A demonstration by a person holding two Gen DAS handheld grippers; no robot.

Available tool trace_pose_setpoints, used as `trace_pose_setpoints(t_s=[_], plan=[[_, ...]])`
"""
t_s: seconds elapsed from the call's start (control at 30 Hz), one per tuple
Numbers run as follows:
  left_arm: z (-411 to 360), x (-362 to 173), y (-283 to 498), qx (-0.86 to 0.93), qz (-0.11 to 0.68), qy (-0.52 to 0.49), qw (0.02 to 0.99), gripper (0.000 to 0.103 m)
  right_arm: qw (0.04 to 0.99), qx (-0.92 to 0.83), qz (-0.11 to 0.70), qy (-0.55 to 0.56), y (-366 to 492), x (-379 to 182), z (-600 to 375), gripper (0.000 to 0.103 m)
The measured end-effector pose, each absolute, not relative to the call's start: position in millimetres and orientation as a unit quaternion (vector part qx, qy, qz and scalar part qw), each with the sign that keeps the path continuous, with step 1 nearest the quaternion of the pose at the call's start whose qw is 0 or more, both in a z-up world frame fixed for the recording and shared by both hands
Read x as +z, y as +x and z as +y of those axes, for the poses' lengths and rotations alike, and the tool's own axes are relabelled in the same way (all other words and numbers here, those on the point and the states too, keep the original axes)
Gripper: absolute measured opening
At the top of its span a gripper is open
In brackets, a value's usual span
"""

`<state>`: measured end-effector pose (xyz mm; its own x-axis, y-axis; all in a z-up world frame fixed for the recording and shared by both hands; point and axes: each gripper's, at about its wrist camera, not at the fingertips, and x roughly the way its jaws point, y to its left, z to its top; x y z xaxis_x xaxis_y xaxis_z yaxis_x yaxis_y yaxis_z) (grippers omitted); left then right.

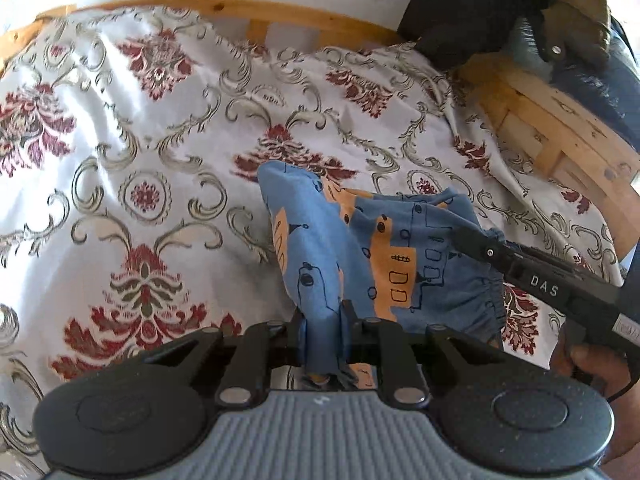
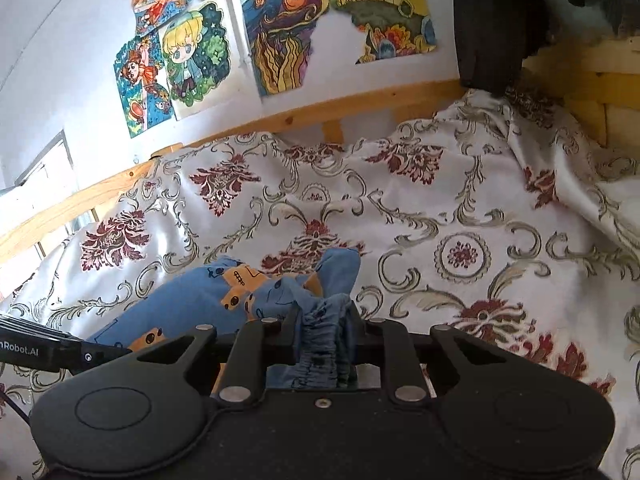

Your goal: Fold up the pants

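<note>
Both grippers are clamped on the pants [image 1: 372, 248], which sit bunched just ahead of the fingers on the bedspread [image 1: 132, 140]: the left gripper [image 1: 325, 332] pinches a plain fabric fold, the right gripper [image 2: 325, 336] the gathered waistband. They look like thin, floppy cotton, light and saggy, so I'd hold seams or waistband.
</note>
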<state>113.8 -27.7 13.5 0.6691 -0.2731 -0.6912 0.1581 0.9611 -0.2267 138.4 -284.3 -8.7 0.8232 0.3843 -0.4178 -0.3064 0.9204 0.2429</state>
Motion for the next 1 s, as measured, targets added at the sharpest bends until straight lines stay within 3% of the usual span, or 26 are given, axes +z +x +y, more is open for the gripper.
trace_pose_setpoints(t_s=[0.33,0.73,1.0], plan=[[-24.4,15.3,143.8,-0.144,0.366,-0.075,0.916,0.017,0.959,0.179,0.215,0.047,162.1,4.7,-283.4,0.02],[-6.9,11.5,219.0,-0.138,0.327,-0.13,0.926,0.017,0.953,0.218,0.208,-0.007,269.5,20.3,-272.0,0.02],[13.8,-44.9,236.7,-0.116,0.387,-0.166,0.899,0.018,0.934,0.214,0.285,0.026,301.0,-36.0,-279.6,0.023]])
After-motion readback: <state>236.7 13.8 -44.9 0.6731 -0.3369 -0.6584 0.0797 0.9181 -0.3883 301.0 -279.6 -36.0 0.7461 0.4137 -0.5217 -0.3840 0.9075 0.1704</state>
